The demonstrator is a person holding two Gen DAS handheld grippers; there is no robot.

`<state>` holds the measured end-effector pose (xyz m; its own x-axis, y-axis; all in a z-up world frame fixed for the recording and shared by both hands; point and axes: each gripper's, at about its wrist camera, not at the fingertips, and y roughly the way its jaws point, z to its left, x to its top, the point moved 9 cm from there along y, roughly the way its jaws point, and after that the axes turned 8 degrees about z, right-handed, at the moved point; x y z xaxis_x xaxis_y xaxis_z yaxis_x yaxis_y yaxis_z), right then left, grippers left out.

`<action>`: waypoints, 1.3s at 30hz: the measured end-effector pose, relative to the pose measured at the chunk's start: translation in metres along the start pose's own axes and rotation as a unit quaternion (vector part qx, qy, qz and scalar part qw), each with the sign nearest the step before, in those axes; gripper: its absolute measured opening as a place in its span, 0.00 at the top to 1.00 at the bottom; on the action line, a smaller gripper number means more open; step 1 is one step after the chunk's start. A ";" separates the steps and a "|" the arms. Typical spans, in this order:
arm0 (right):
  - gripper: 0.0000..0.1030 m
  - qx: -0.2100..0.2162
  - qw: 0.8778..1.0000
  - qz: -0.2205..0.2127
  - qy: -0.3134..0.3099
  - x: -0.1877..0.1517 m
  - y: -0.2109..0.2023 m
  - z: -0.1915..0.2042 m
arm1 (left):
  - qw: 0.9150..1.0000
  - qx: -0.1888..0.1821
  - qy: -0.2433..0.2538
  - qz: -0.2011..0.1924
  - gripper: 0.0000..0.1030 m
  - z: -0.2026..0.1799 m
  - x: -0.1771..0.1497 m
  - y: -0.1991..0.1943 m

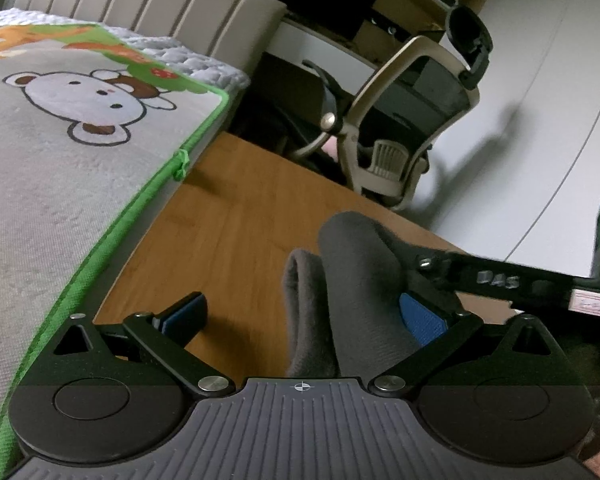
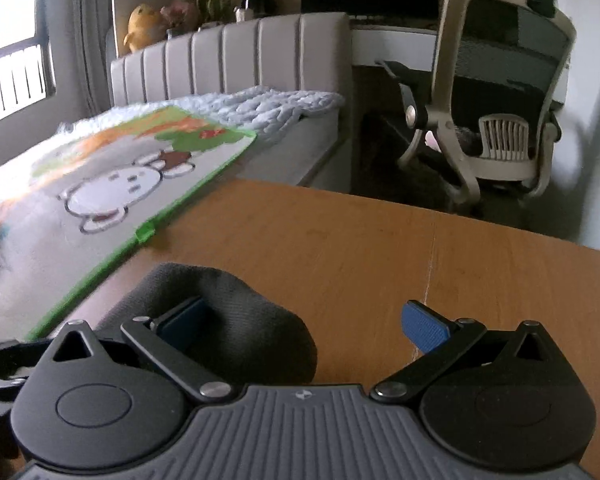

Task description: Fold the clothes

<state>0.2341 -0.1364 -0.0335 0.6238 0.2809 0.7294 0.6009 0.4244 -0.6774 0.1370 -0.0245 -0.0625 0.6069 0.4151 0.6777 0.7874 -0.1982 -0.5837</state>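
Through the left wrist camera my left gripper [image 1: 302, 318] is spread wide, the grey garment [image 1: 352, 280] bunched between its fingers over the wooden table [image 1: 236, 216]; my right gripper [image 1: 480, 278] reaches in from the right. Through the right wrist camera, those jaws are released, the cloth lying near left under the left finger [image 2: 182, 320].

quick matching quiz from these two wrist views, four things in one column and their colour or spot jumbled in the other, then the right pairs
Things:
1. grey garment
2. bear mat
3. office chair
4. finger pads

Descriptions:
A. blue
B. past the table's far edge
C. on the wooden table, between the left gripper's jaws
D. green-edged, left of the table

Pairs: 1-C, 2-D, 3-B, 4-A
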 end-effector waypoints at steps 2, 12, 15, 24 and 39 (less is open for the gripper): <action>0.00 0.018 1.000 -0.016 0.014 -0.004 -0.021 -0.005 | 1.000 -0.002 -0.002 -0.001 0.00 0.000 0.000 0.000; 0.00 0.068 0.992 -0.025 -0.105 -0.070 -0.080 0.027 | 1.000 -0.005 -0.011 -0.006 0.00 0.000 0.001 0.001; 0.00 0.046 0.994 -0.008 -0.094 -0.074 -0.061 0.030 | 1.000 -0.002 -0.014 -0.008 0.00 0.000 -0.001 0.000; 0.00 -0.024 0.999 -0.009 -0.044 -0.064 -0.045 -0.003 | 1.000 -0.004 -0.014 -0.008 0.00 -0.005 0.004 0.009; 0.00 0.054 0.995 -0.078 -0.038 -0.066 -0.069 0.011 | 1.000 -0.021 0.007 0.003 0.00 0.005 0.017 0.017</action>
<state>0.1458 -0.1745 -0.0340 0.4848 0.2675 0.8327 0.6279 0.5564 -0.5442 0.1606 -0.0164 -0.0628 0.6132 0.4009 0.6807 0.7872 -0.2382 -0.5689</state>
